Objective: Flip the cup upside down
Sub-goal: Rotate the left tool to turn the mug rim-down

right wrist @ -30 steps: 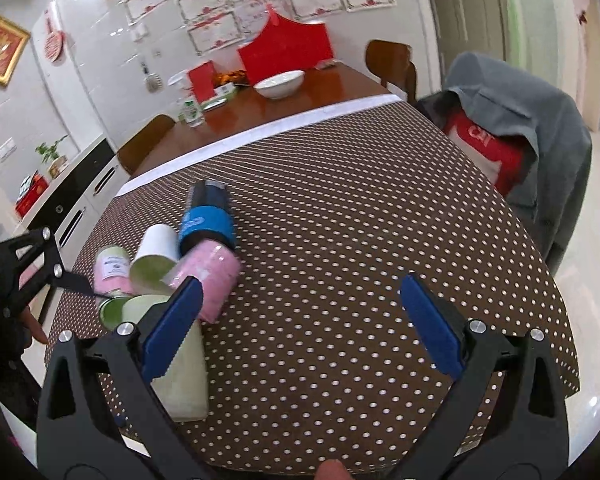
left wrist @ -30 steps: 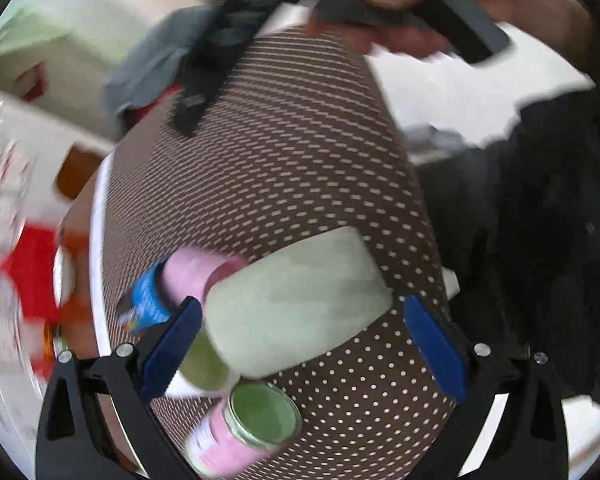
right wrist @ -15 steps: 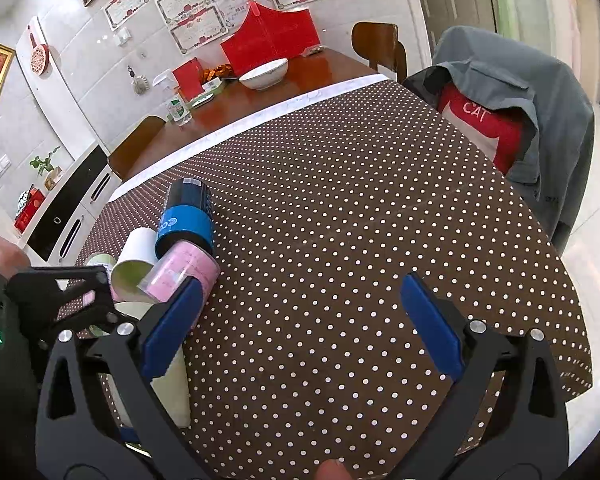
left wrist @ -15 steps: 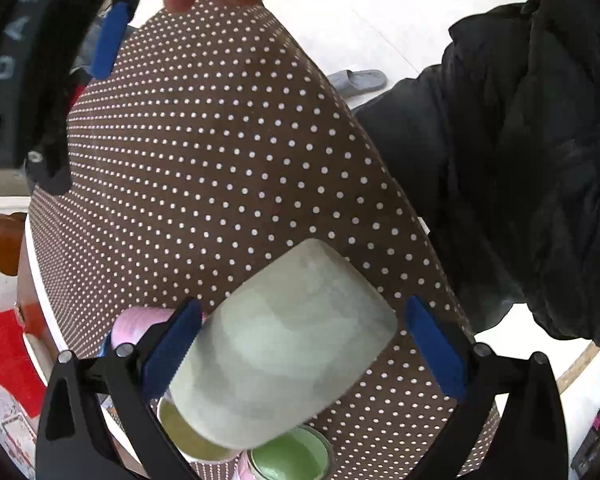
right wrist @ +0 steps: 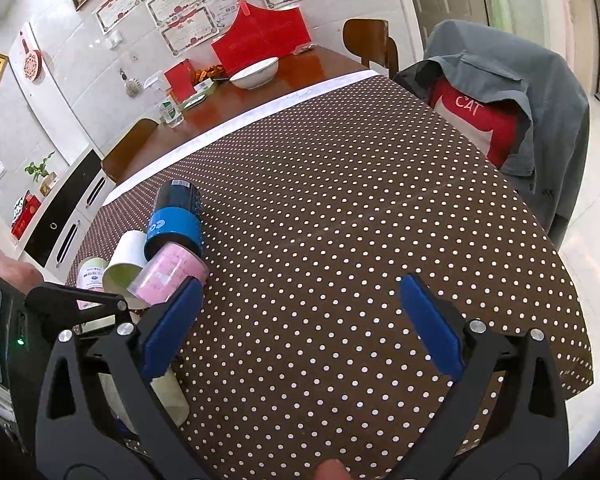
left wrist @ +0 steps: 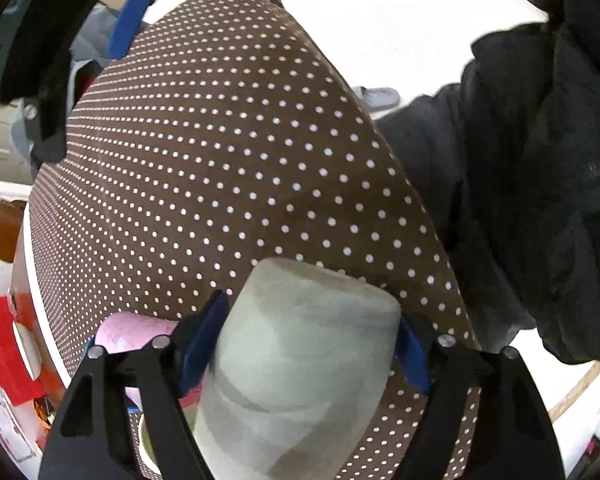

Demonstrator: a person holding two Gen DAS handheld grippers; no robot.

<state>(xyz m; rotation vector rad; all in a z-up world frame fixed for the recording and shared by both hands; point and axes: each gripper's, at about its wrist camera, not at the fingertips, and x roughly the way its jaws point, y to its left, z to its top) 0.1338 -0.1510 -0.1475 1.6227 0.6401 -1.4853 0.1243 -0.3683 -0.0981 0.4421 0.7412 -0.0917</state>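
A pale green cup (left wrist: 300, 368) lies on its side on the brown dotted tablecloth (left wrist: 220, 152), its closed base towards the table's middle. My left gripper (left wrist: 306, 350) is shut on the cup, one blue pad on each side. In the right wrist view only a strip of the cup (right wrist: 168, 396) shows behind the left finger. My right gripper (right wrist: 300, 328) is open and empty, above the cloth (right wrist: 340, 220) to the right of the cups.
A pink cup (right wrist: 168, 276), a blue-banded dark cup (right wrist: 176, 216) and a white cup (right wrist: 126, 258) lie together at the cloth's left edge. A jacket-draped chair (right wrist: 512, 120) stands at the far right. A bowl (right wrist: 254, 74) sits on the wooden table beyond.
My left gripper has closed from open onto the pale green cup. The left view has swung as the gripper turned. My right gripper stays open and has shifted slightly.
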